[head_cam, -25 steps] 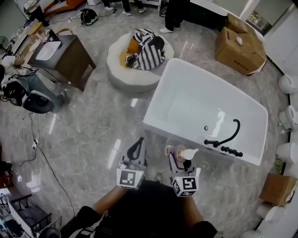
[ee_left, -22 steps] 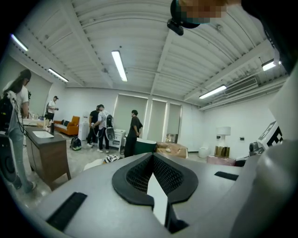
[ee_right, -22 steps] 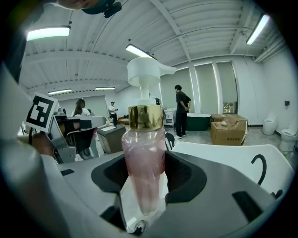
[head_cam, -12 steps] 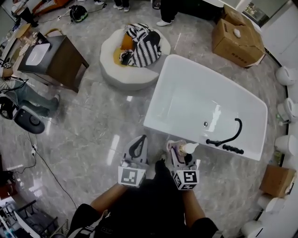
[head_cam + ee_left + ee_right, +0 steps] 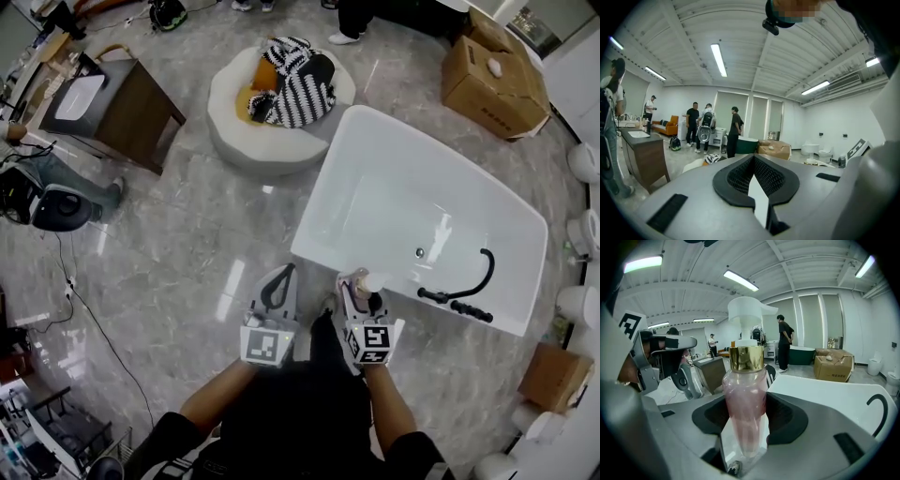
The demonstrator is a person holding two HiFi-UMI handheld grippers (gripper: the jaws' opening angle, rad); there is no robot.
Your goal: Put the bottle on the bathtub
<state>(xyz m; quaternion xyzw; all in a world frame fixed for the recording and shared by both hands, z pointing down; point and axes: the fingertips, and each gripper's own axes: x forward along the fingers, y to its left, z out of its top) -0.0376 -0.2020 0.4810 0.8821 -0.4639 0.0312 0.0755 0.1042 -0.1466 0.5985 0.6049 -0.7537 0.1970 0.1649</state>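
My right gripper (image 5: 361,287) (image 5: 745,427) is shut on a pink pump bottle (image 5: 744,399) (image 5: 364,283) with a gold collar and white pump head, held upright. In the head view it hovers just in front of the near rim of the white bathtub (image 5: 323,248) (image 5: 820,387). A black tap (image 5: 466,286) sits on the tub's right end. My left gripper (image 5: 275,287) (image 5: 754,187) is shut with nothing in it and hangs over the floor, left of the right one.
A round white pouf (image 5: 246,141) with a striped cushion lies left of the tub. A dark wooden cabinet (image 5: 112,108) stands far left, a cardboard box (image 5: 492,75) beyond the tub, toilets (image 5: 583,161) along the right wall. People (image 5: 736,131) stand far off.
Both grippers have edged slightly closer to the tub's near rim; the bottle now overlaps the rim's edge in the head view. The grip is unchanged.
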